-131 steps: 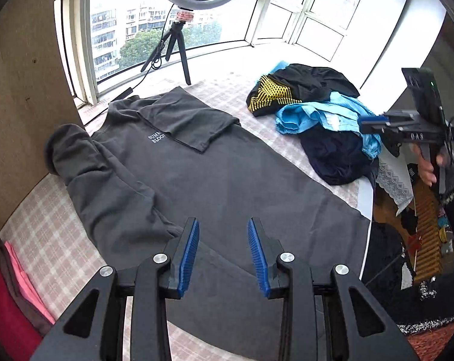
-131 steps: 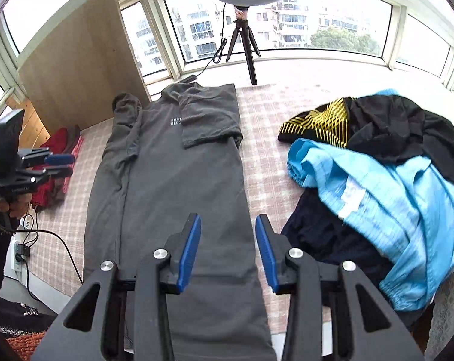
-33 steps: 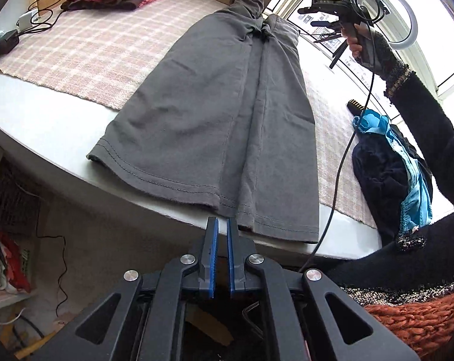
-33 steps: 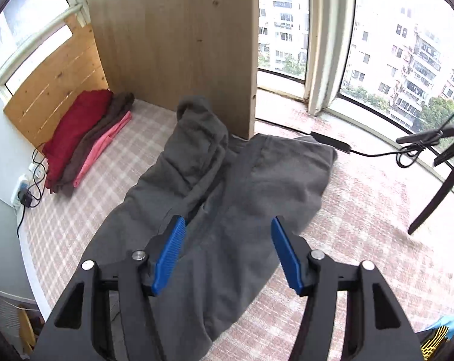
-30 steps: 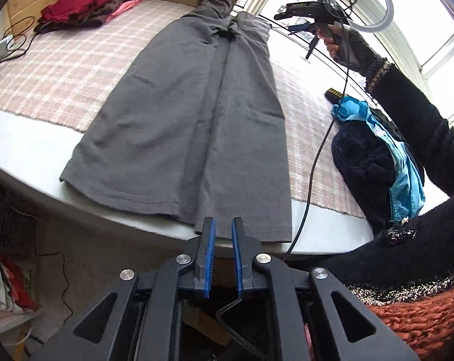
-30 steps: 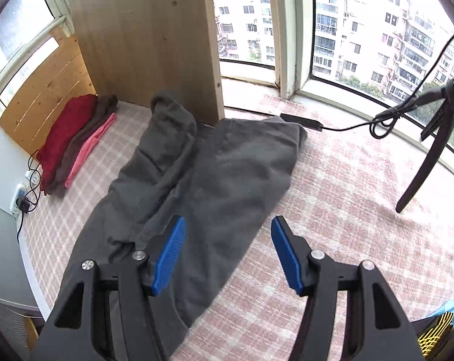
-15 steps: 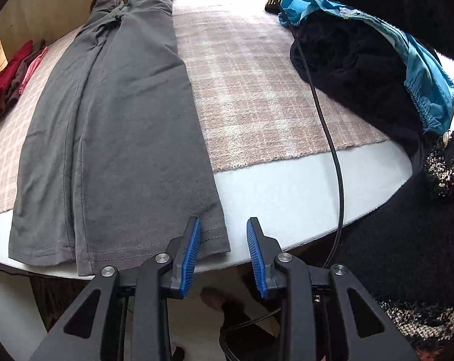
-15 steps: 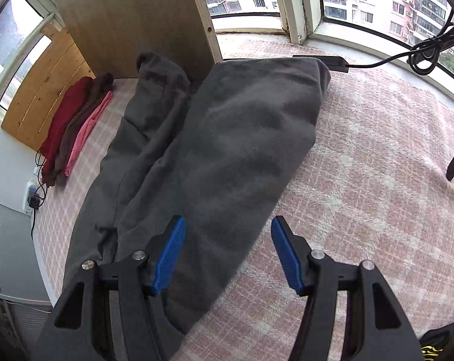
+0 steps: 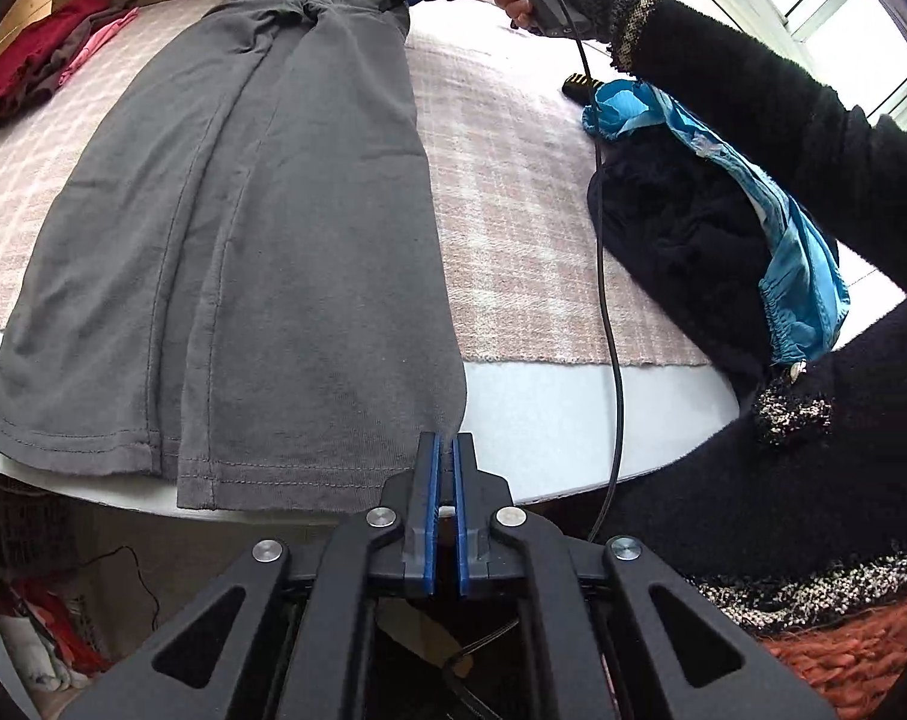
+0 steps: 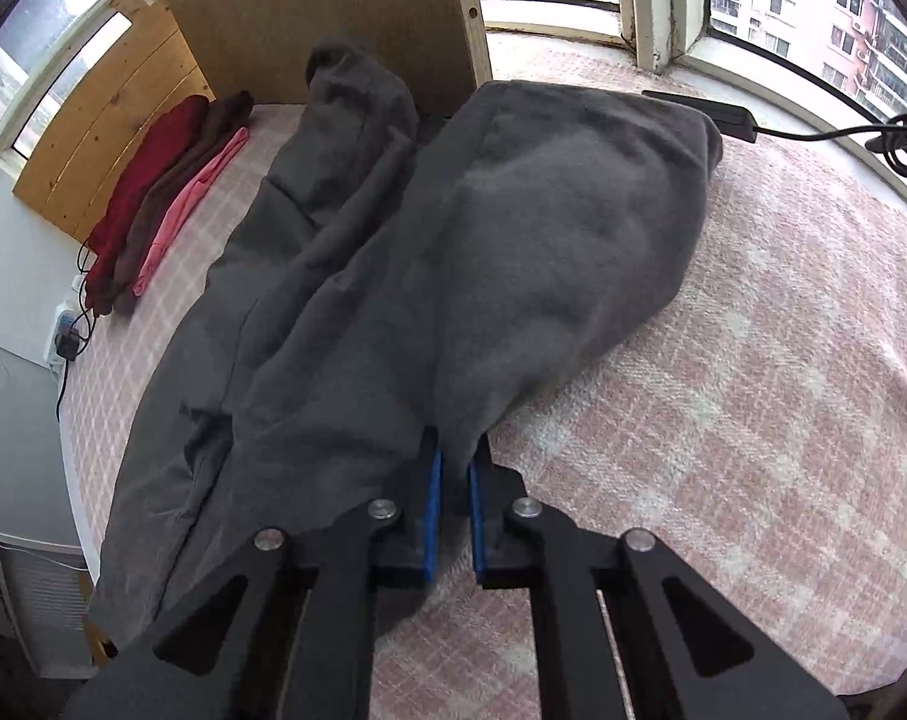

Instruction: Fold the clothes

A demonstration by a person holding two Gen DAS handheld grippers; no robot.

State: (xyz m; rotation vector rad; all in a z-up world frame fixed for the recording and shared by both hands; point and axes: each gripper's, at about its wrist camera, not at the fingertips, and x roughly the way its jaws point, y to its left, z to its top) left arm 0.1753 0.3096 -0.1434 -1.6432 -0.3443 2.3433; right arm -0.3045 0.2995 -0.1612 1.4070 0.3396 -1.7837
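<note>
Since half a second ago both tools have gone from spread to pinched, so a lengthwise fold looks imminent. The left gripper clamps the near hem corner of the grey garment, which lies flat on the plaid mat. The right gripper grips its far edge.

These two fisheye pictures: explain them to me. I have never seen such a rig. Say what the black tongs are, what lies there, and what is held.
There is no robot. A person holds a hand tool with two jaws in each hand, each carrying a camera looking along its jaws. The left gripper is shut on the near hem corner of a grey garment lying lengthwise on a checked cloth. The right gripper is shut on the garment's far end. To one side lies a pile of dark and blue clothes; to the other, folded red clothes.
</note>
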